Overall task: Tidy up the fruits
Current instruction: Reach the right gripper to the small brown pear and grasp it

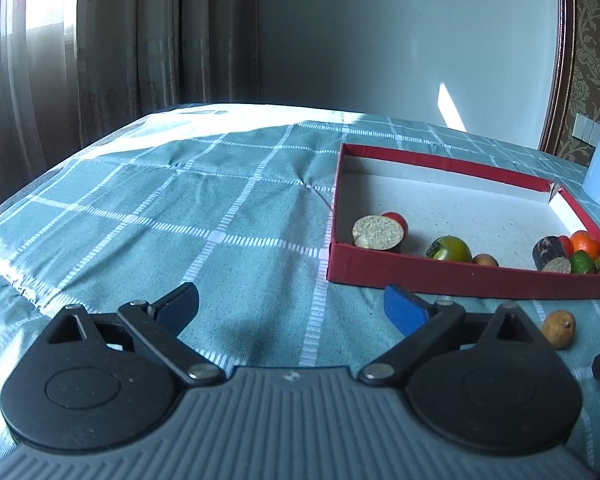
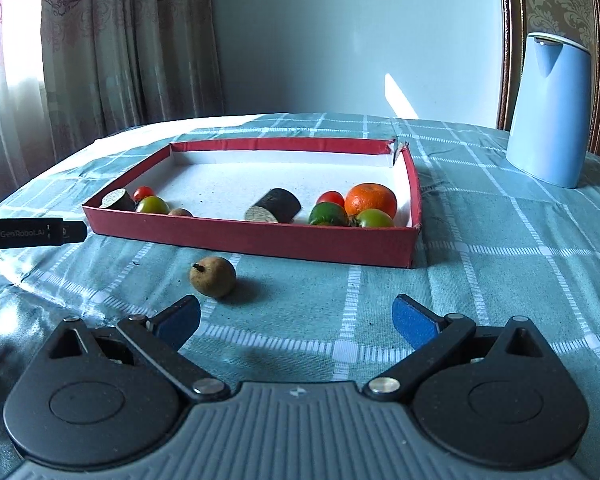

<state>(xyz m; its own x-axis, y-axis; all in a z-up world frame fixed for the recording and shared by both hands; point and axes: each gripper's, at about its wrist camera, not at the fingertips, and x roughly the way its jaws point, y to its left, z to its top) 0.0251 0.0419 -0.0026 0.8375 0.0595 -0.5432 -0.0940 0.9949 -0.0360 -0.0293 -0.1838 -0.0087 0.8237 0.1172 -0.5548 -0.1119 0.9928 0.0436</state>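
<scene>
A shallow red box (image 2: 252,236) (image 1: 460,276) with a white floor lies on the checked cloth. Inside it are an orange (image 2: 371,199) (image 1: 585,241), red and green tomatoes (image 2: 327,213) (image 1: 452,249), two dark cut cylinders (image 2: 275,205) (image 1: 550,252) and a small brown fruit (image 2: 180,212). A brown pear-like fruit (image 2: 213,277) (image 1: 558,328) lies on the cloth outside the box's near wall. My right gripper (image 2: 296,320) is open and empty, just behind that fruit. My left gripper (image 1: 290,306) is open and empty, left of the box; a dark finger of it (image 2: 32,233) shows in the right wrist view.
A pale blue container (image 2: 548,108) stands on the cloth right of the box. Curtains (image 2: 100,40) hang at the far left and a plain wall rises behind the table. Wrinkled checked cloth (image 1: 180,208) stretches left of the box.
</scene>
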